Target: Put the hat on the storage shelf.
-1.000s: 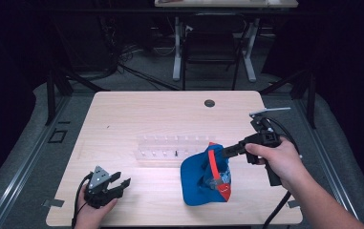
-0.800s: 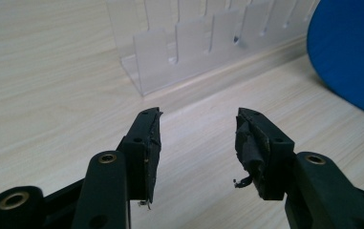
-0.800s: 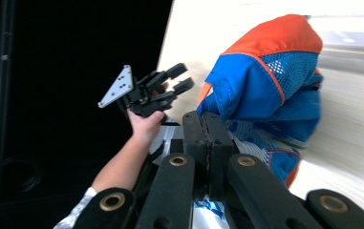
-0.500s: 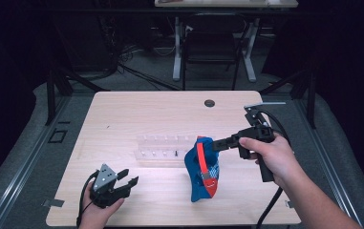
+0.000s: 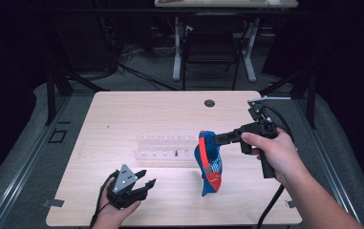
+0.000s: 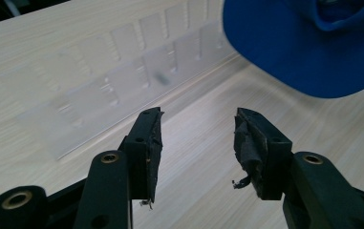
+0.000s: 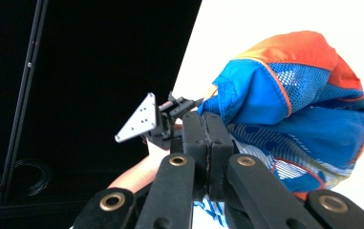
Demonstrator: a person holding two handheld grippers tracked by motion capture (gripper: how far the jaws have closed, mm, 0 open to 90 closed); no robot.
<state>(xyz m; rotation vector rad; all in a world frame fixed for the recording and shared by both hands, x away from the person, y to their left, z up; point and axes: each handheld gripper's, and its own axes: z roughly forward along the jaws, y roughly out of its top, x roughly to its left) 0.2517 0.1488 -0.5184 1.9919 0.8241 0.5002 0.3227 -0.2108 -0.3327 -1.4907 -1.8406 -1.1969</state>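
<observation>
At the near left corner of the pale wooden table [image 5: 122, 114], a person's left hand [image 5: 110, 207] is holding the left gripper [image 5: 144, 183] low over the surface, its grey three-cornered plate facing up. Its jaws are standing apart with nothing between them, having just been easing slightly closer together; in the left gripper view the worn black pads [image 6: 249, 143] are framing bare wood.

Just beyond that gripper, a clear plastic rack [image 5: 163, 148] is lying across the middle of the table, its row of compartments running side to side.

Right of centre, a blue cap [image 5: 209, 164] with orange and red trim is hanging in the air just in front of the rack's right end, its lowest edge dangling close above the wood; whether it is touching the rack cannot be told. The right gripper [image 5: 216, 140] is reaching in level from the right, its jaws pressing together on the cap's upper edge, with the fabric bunching beside the closed pads in the right gripper view. The person's right hand [image 5: 273, 152] is gripping the handle, the cable trailing toward the near edge.
</observation>
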